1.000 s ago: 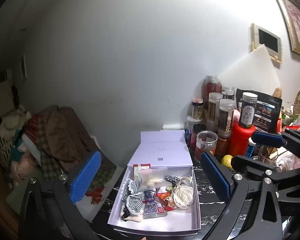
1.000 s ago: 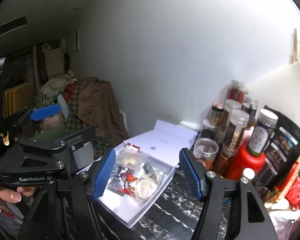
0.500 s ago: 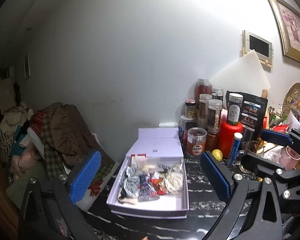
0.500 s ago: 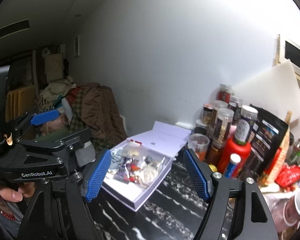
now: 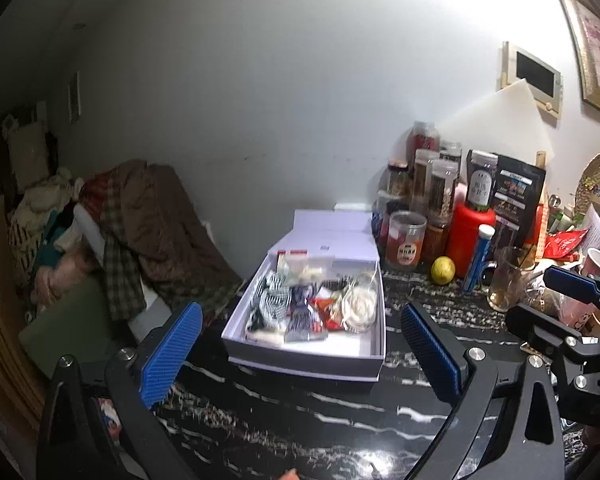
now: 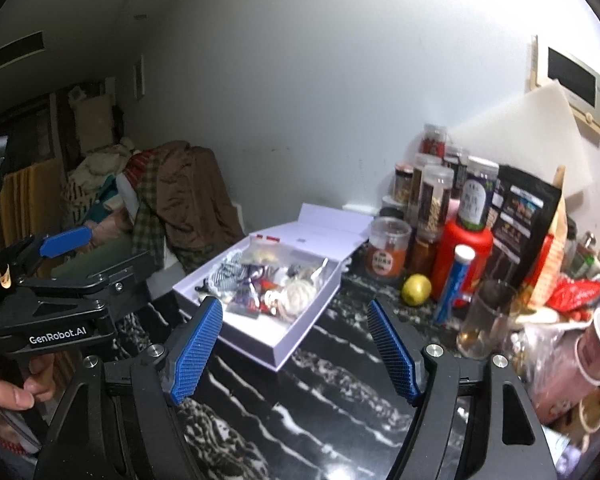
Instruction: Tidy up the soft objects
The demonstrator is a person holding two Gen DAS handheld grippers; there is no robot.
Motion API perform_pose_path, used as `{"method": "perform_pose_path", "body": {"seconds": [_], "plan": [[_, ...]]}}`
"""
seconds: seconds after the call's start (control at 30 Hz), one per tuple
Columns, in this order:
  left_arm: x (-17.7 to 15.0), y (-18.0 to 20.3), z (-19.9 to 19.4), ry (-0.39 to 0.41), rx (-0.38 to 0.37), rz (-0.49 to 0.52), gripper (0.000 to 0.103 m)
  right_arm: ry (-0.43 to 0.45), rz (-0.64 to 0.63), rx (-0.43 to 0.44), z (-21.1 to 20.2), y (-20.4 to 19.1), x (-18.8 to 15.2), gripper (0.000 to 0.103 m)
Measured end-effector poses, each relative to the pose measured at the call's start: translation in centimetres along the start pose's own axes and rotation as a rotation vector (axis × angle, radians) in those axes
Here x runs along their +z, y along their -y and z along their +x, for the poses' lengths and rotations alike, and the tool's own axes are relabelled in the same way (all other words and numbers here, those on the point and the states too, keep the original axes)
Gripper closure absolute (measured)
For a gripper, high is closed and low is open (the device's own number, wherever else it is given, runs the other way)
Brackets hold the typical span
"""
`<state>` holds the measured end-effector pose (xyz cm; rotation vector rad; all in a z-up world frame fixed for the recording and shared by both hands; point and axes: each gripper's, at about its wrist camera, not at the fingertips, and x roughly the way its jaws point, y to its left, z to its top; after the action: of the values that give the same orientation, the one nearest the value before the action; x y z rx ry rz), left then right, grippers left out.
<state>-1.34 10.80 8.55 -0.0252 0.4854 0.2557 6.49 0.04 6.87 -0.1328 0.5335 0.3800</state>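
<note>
An open white box [image 5: 300, 354] sits on the black marbled counter [image 5: 300, 420], its lid [image 5: 332, 236] folded back toward the wall. Inside lie checked fabric pieces [image 5: 270, 304], small wrapped packets [image 5: 300, 320] and a cream fabric flower [image 5: 360, 306]. My left gripper [image 5: 300, 356] is open and empty, just in front of the box. My right gripper [image 6: 296, 344] is open and empty, to the right of the box [image 6: 284, 344]; the flower [image 6: 298, 294] shows there too. The left gripper also shows in the right wrist view [image 6: 64, 240].
Spice jars [image 5: 428, 188], a red bottle [image 5: 470, 236], a blue tube [image 5: 476, 260], a lime [image 5: 443, 270], a glass [image 5: 508, 280] and paper cups [image 6: 596, 344] crowd the counter's right. A heap of clothes [image 5: 140, 224] lies off the counter's left edge.
Both grippers have pulled back and risen from the box, which now looks smaller and farther. More counter shows in front. Both grippers stay open and empty.
</note>
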Motion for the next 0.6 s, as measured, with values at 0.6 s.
{"method": "perform_pose_path", "body": {"seconds": [0.6], "plan": [[-2.5, -0.7, 1.2, -0.088, 0.017, -0.020, 0.002, -0.063, 0.027, 0.014, 1.5, -0.3, -2.1, 0.027]]}}
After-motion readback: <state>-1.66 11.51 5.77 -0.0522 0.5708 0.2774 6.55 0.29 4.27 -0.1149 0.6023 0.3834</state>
